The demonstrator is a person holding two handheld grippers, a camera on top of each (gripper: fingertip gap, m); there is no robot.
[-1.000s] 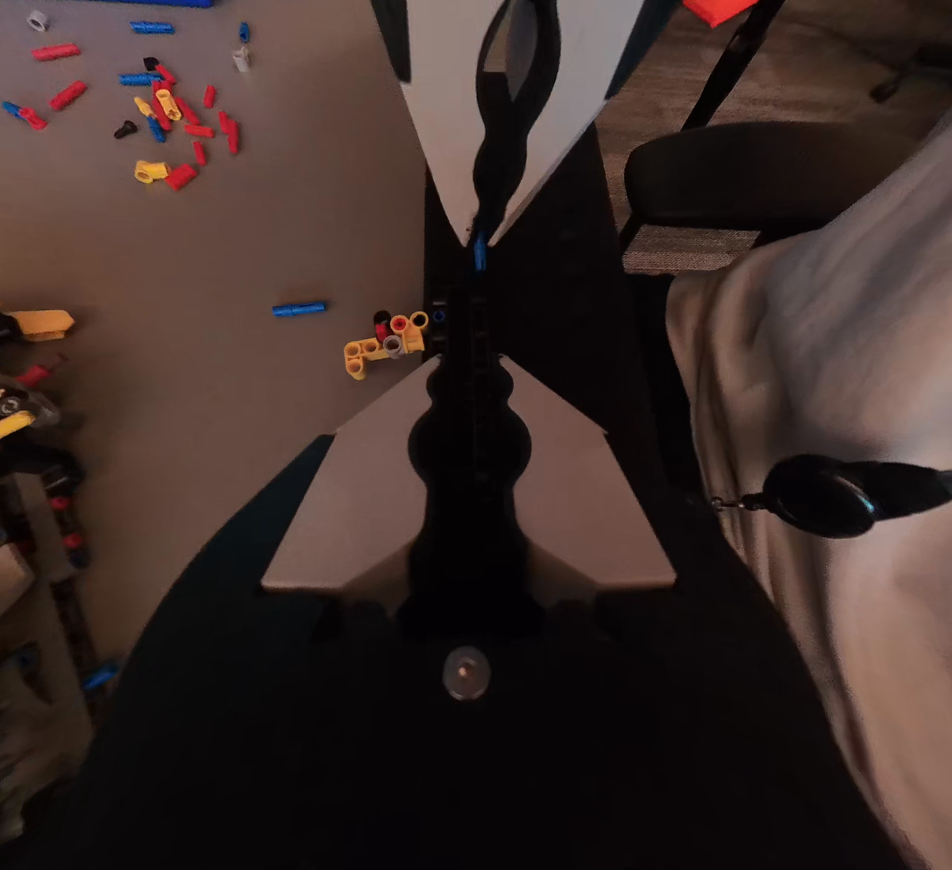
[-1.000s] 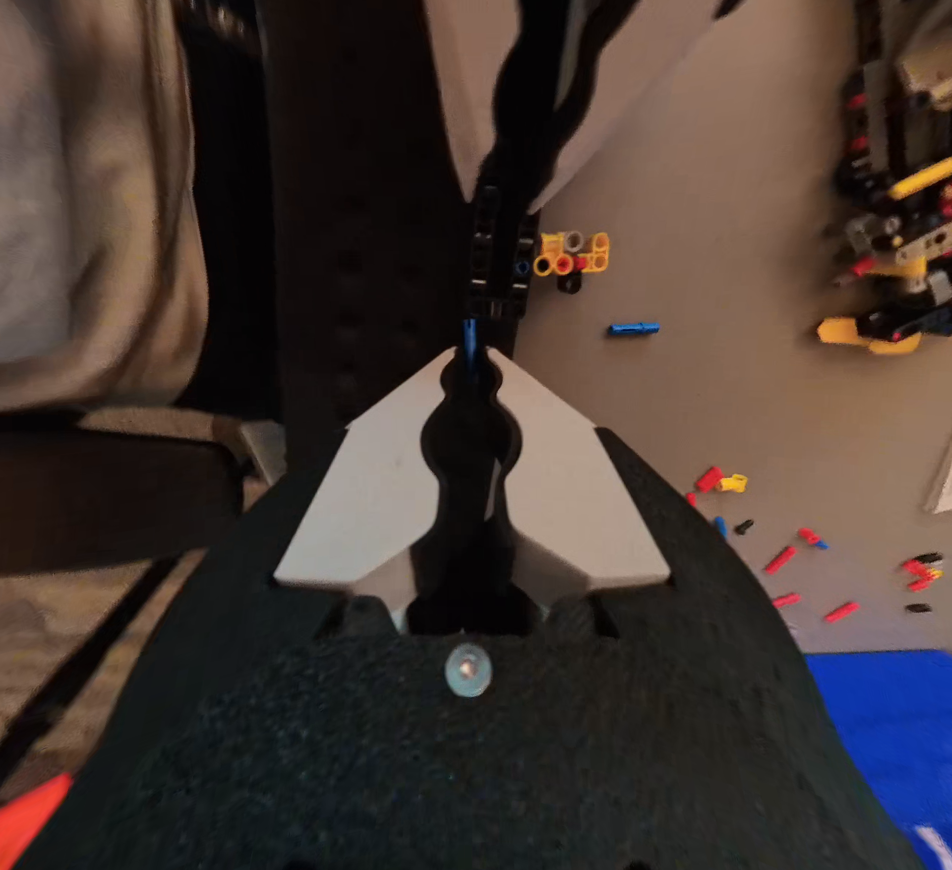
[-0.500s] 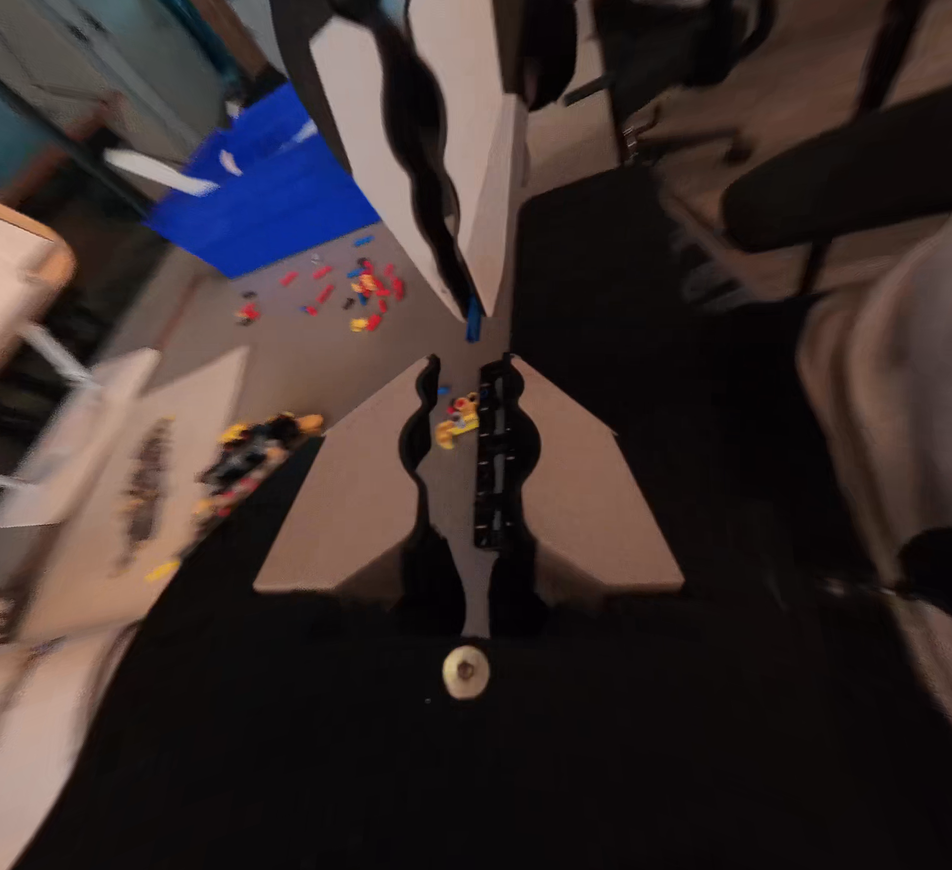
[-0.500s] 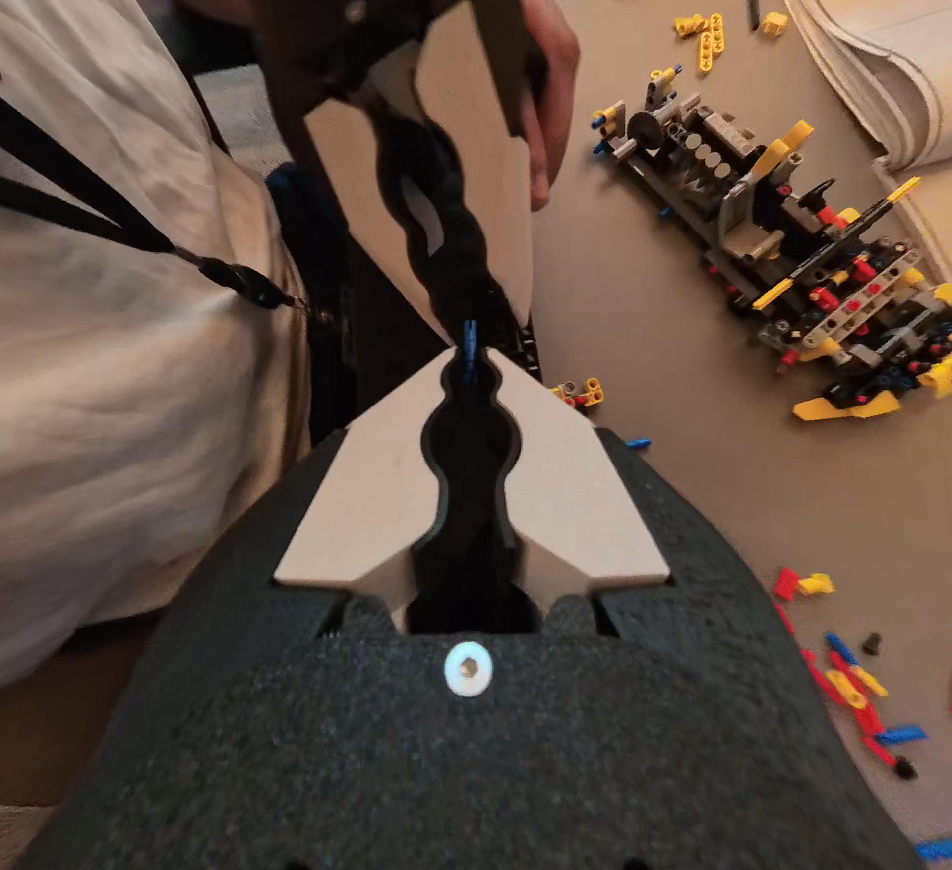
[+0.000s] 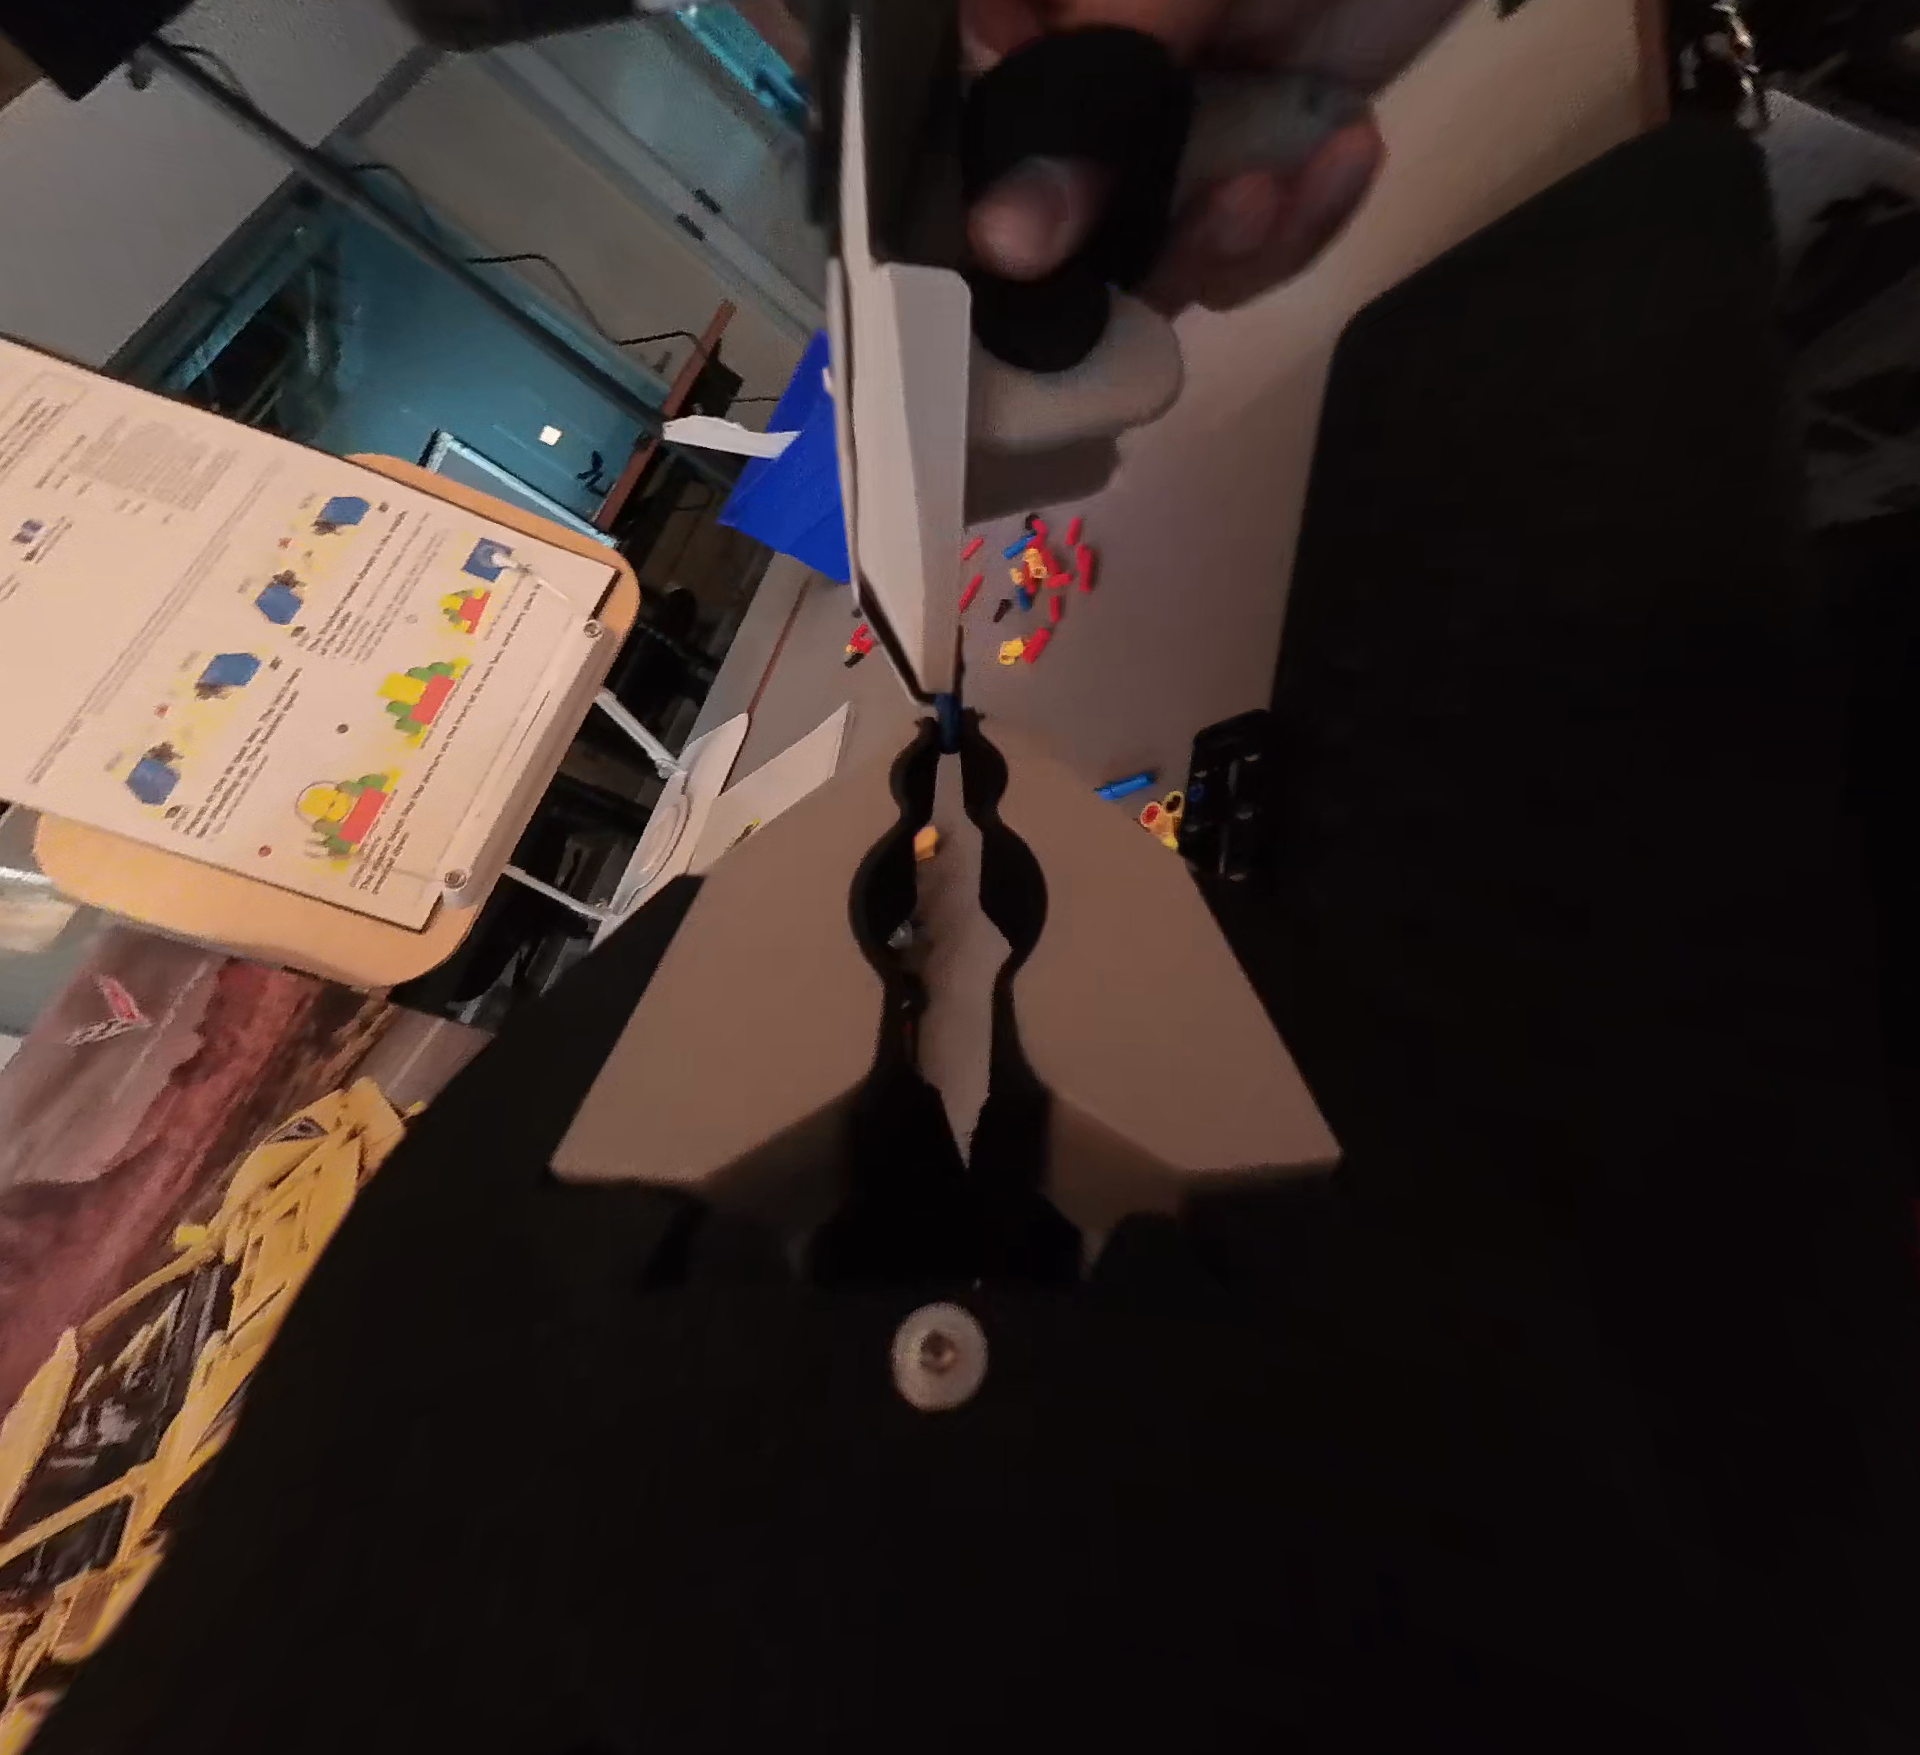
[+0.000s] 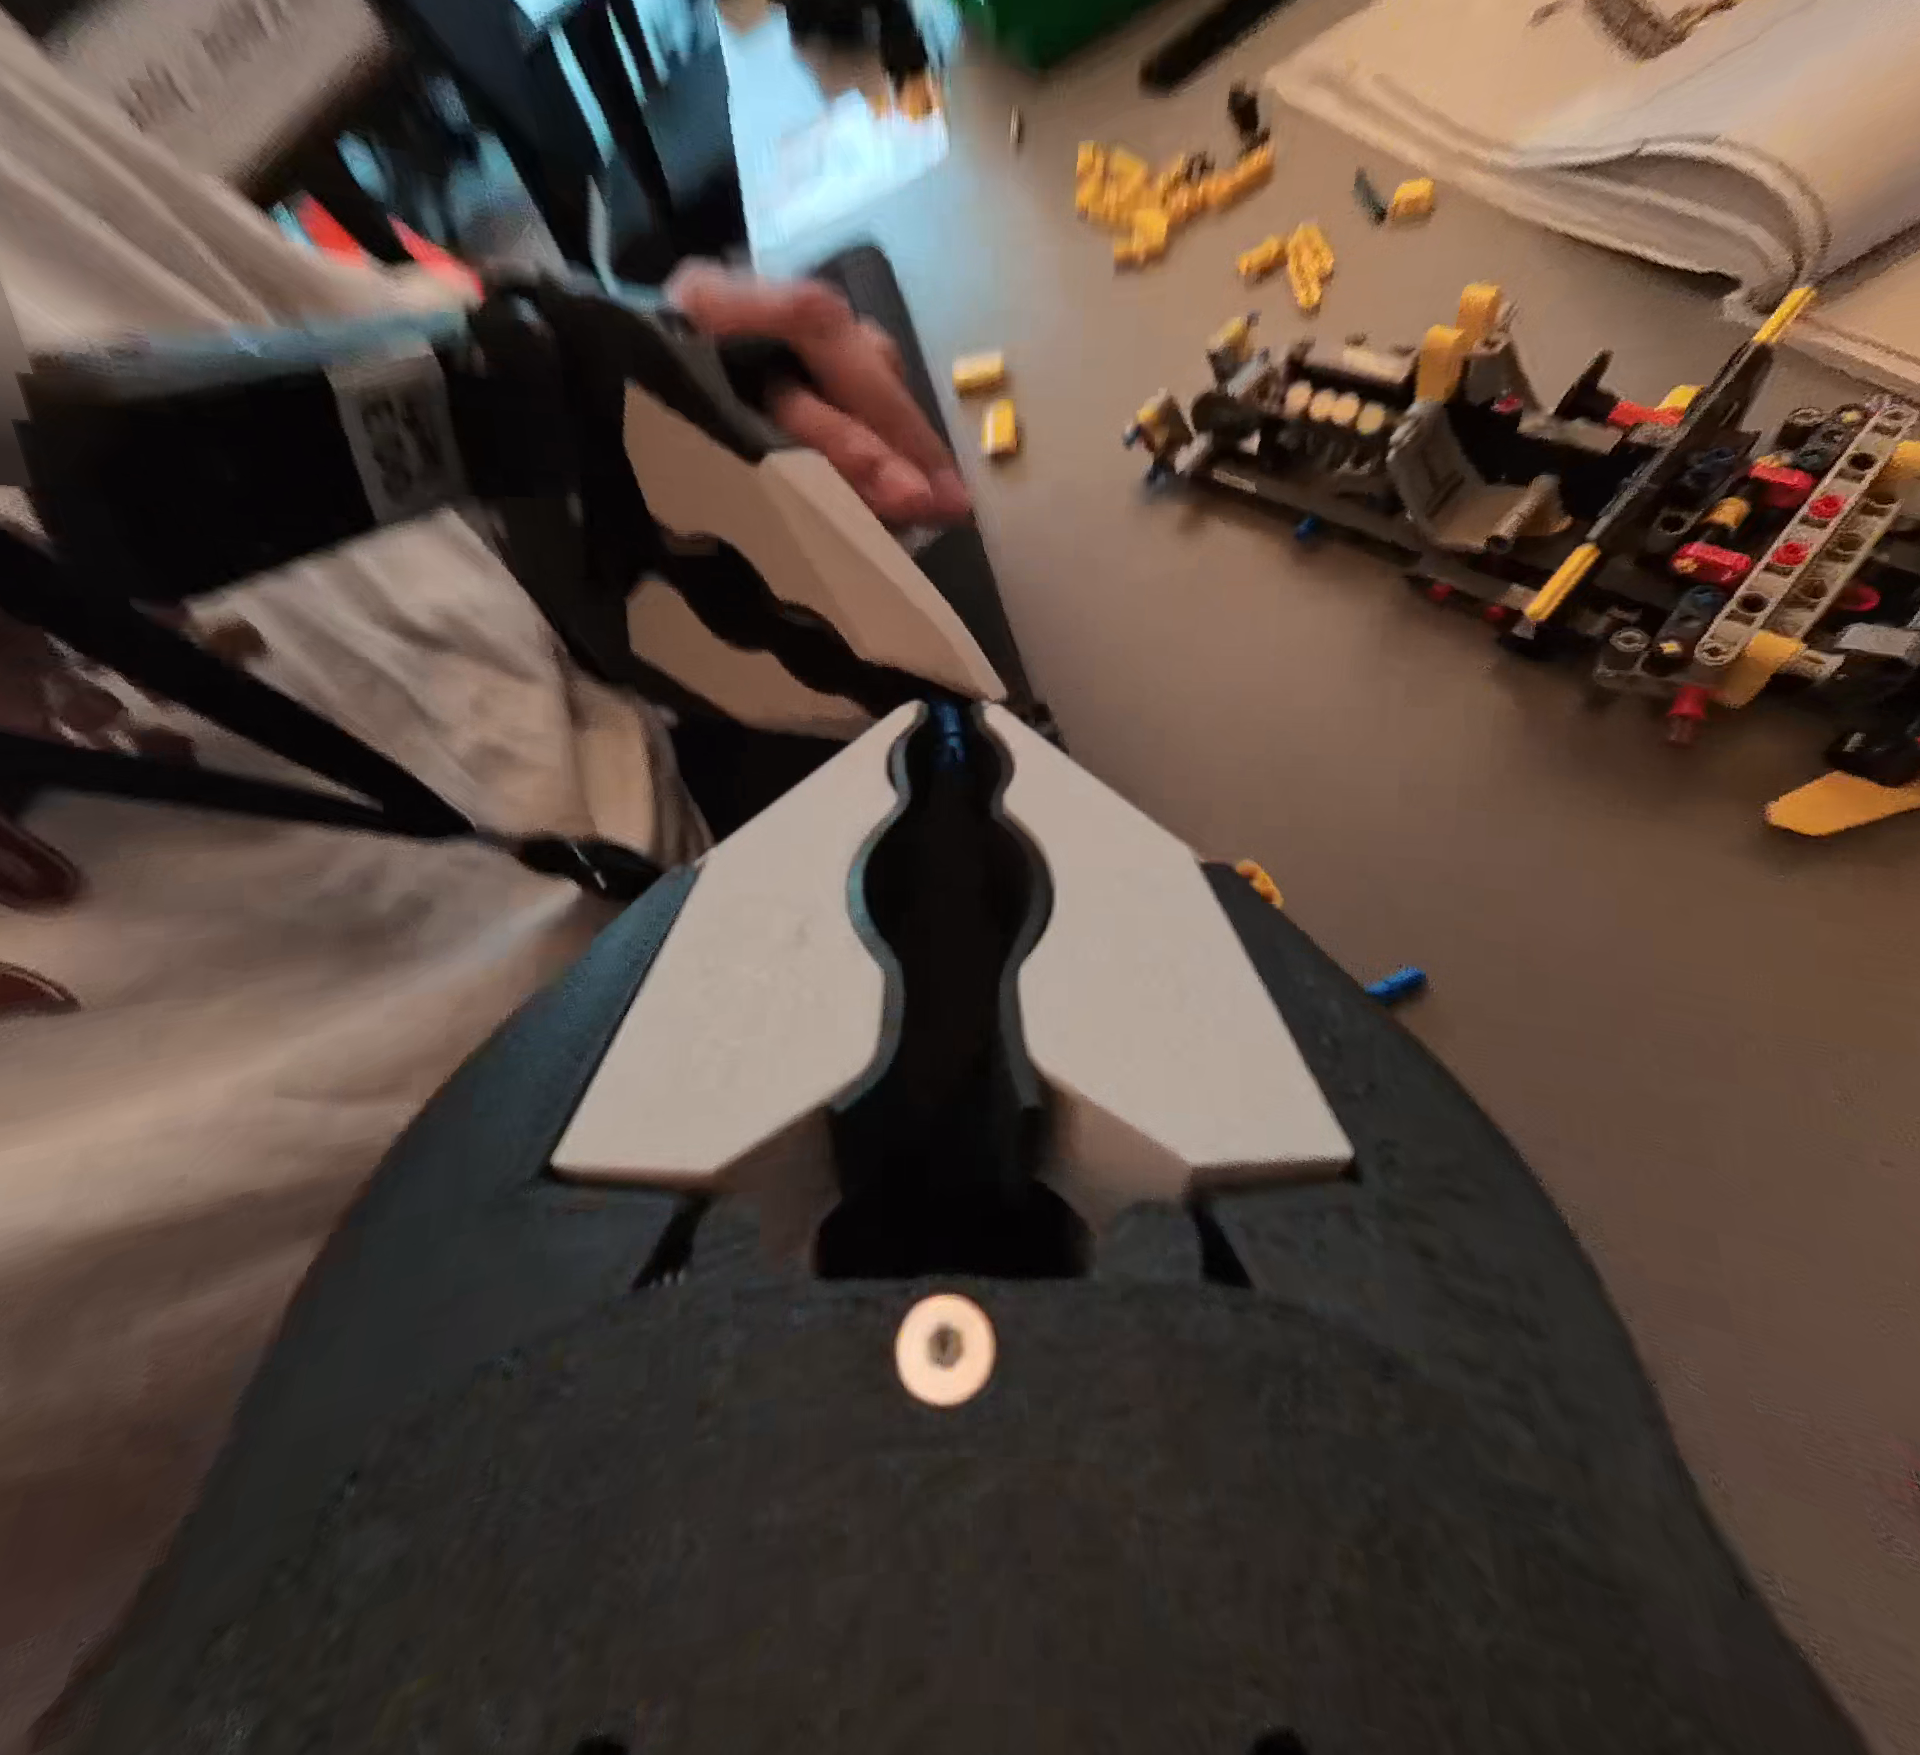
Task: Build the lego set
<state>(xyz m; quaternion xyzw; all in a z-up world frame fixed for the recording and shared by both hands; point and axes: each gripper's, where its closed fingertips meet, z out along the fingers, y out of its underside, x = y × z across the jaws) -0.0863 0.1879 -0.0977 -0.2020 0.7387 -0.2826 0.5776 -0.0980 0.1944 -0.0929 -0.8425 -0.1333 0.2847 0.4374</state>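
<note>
- The small blue pin [image 6: 945, 731] is pinched at the very tips of the right gripper [image 6: 951, 718], whose fingers are closed on it; the pin sticks out a little past the tips.
- In the left wrist view the same blue pin [image 5: 945, 713] sits just at the tips of the left gripper [image 5: 943, 739]. Its fingers are narrowly apart, with a thin gap between them, and nothing is held in them.
- The two grippers meet tip to tip above the table [image 6: 1351, 874]. The right gripper [image 5: 904, 479] comes down from above in the left view; the left gripper [image 6: 821, 604] reaches in from the left in the right view.
- A hand [image 5: 1195, 95] is wrapped around the right gripper's handle, and another hand [image 6: 831, 396] holds the left one.
- A black beam [image 5: 1226, 791] lies on the table just beside a yellow connector group [image 5: 1164, 812].
- The partly built model [image 6: 1558, 500] stands well apart on the right, with loose yellow pieces [image 6: 1174, 188] behind it.
</note>
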